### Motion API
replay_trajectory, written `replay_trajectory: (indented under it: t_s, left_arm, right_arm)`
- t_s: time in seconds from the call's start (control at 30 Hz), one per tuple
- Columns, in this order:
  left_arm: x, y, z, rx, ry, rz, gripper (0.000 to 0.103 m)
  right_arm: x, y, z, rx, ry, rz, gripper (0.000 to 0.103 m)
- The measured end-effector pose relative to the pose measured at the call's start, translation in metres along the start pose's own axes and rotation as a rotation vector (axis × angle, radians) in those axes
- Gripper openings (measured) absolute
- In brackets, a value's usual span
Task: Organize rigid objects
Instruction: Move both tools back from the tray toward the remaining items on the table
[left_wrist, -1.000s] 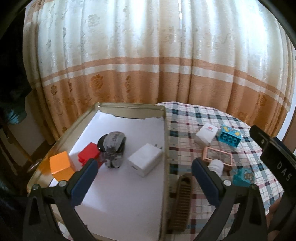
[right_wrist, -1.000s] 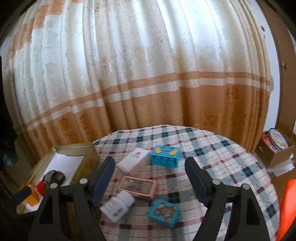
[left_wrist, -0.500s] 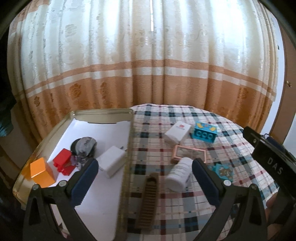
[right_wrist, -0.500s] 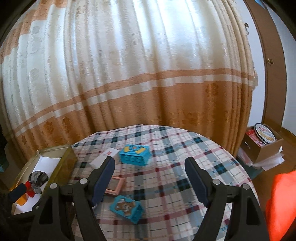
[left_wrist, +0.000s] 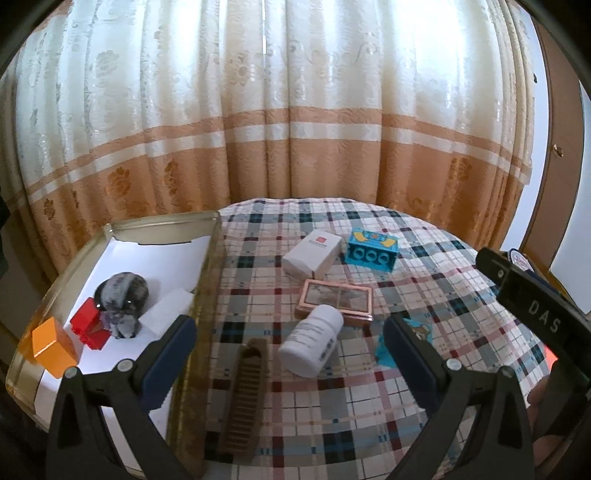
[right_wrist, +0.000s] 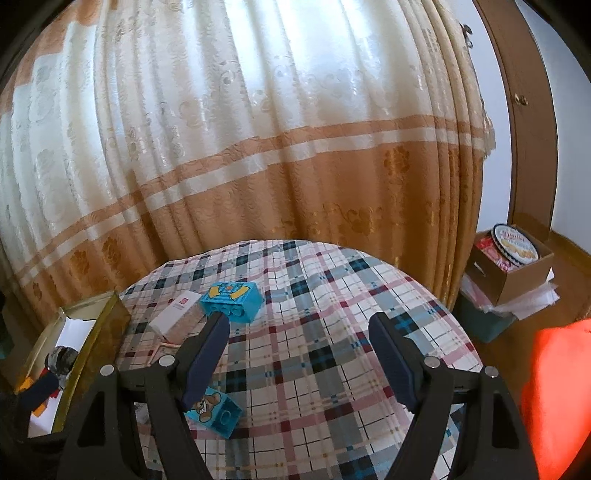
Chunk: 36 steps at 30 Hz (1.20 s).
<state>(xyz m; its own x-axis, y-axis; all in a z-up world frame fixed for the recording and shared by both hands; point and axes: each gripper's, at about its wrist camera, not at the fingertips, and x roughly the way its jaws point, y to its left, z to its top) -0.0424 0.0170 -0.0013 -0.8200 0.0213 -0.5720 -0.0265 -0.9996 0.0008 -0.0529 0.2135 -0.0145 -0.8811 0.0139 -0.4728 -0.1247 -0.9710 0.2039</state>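
Note:
A gold-rimmed tray (left_wrist: 162, 223) at the left holds an orange block (left_wrist: 51, 347), a red block (left_wrist: 88, 326), a grey stone figure (left_wrist: 120, 302) and a white charger (left_wrist: 170, 312). On the plaid table lie a white bottle (left_wrist: 312, 345), a brown comb (left_wrist: 245, 397), a pink framed case (left_wrist: 334, 301), a white box (left_wrist: 312, 253), a blue brick (left_wrist: 371, 251) and a blue bear block (right_wrist: 214, 411). My left gripper (left_wrist: 288, 354) is open above the bottle and comb. My right gripper (right_wrist: 299, 354) is open over bare cloth, right of the blue brick (right_wrist: 232, 301).
A cream and orange curtain (left_wrist: 295, 129) hangs close behind the round table. To the right on the floor stands a cardboard box with a biscuit tin (right_wrist: 515, 247). An orange-red cloth (right_wrist: 557, 391) shows at the right edge. The right gripper's body (left_wrist: 535, 314) shows in the left wrist view.
My left gripper has swung right, from over the tray to over the bottle and comb. My right gripper has moved right, away from the objects, toward the open side of the table.

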Motion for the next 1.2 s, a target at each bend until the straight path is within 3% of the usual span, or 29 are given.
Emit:
replay_trajectory:
  t_s: [0.53,0.8,1.07,1.2]
  left_arm:
    - [-0.009,-0.002,-0.016,0.003,0.035,-0.054,0.102]
    - [-0.015,0.011,-0.022,-0.039,0.053,-0.059,0.102]
    - [-0.02,0.01,-0.026,-0.05,0.045,-0.037,0.1]
    - [-0.018,0.011,-0.029,-0.064,0.068,-0.039,0.099]
  right_arm:
    - [0.01,-0.008,-0.007,-0.002,0.123,0.016,0.08]
    - [0.022,0.013,-0.018,-0.076,0.239,0.165,0.08]
    - [0.051,0.05,-0.029,-0.266,0.395,0.301,0.08]
    - [0.06,0.057,-0.032,-0.348,0.417,0.285,0.08]
